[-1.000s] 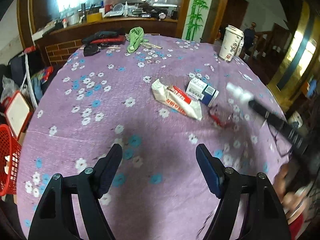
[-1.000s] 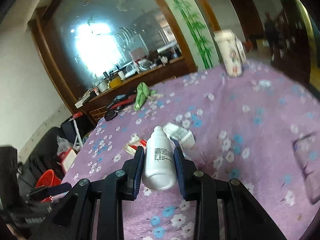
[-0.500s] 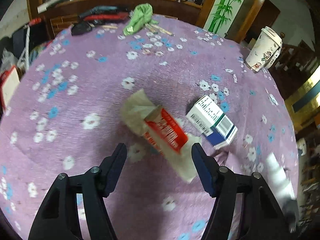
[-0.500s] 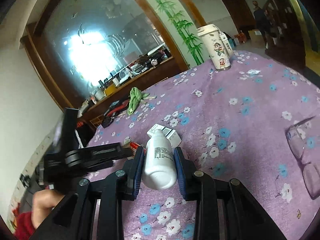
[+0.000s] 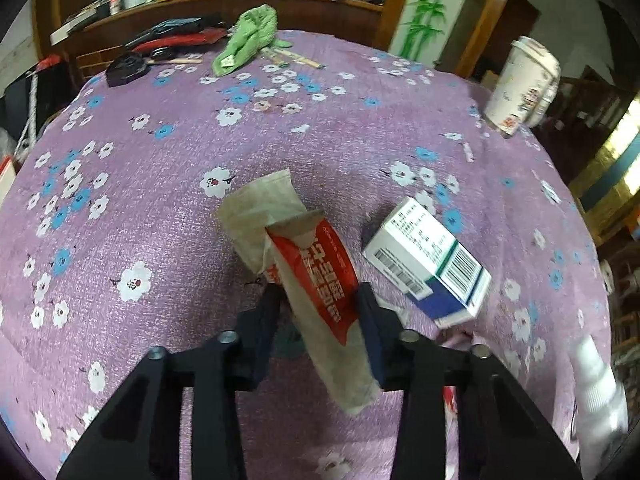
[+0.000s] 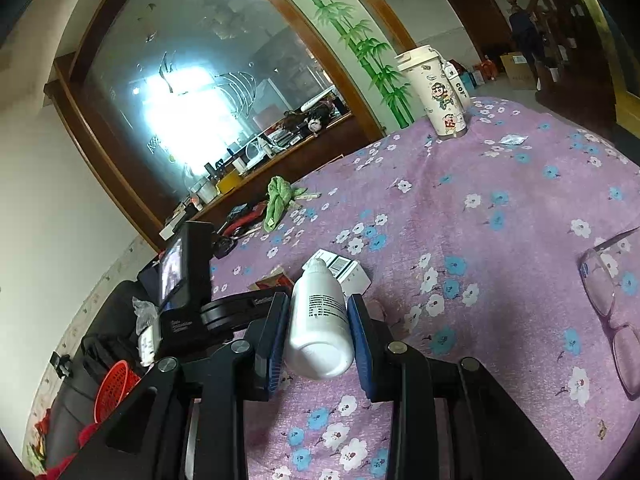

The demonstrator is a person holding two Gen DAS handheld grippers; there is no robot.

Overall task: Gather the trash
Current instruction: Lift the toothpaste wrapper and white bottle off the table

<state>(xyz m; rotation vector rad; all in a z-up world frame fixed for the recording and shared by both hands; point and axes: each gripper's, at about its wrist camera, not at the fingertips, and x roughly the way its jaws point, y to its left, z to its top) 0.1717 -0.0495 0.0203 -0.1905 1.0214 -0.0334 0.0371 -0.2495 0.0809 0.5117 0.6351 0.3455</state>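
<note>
A crumpled red and white wrapper (image 5: 316, 276) lies on the purple flowered tablecloth (image 5: 160, 184). My left gripper (image 5: 320, 300) has closed its fingers on the wrapper's sides. A white and blue box (image 5: 428, 260) lies just right of it. My right gripper (image 6: 320, 316) is shut on a white plastic bottle (image 6: 320, 320), held above the cloth. The bottle shows blurred in the left wrist view (image 5: 600, 392). The box (image 6: 344, 272) and the wrapper (image 6: 276, 278) lie beyond the bottle, with the left gripper's body (image 6: 188, 284) to the left.
A tall cartoon cup (image 6: 436, 92) stands at the table's far side, also in the left view (image 5: 520, 84). A green cloth (image 5: 248, 36) and dark items (image 5: 168, 36) lie at the back. Glasses (image 6: 608, 296) lie at right. A red basket (image 6: 116, 388) sits off the table's left.
My left gripper has moved forward over the wrapper and closed its fingers on it. My right gripper still holds the bottle and has shifted slightly.
</note>
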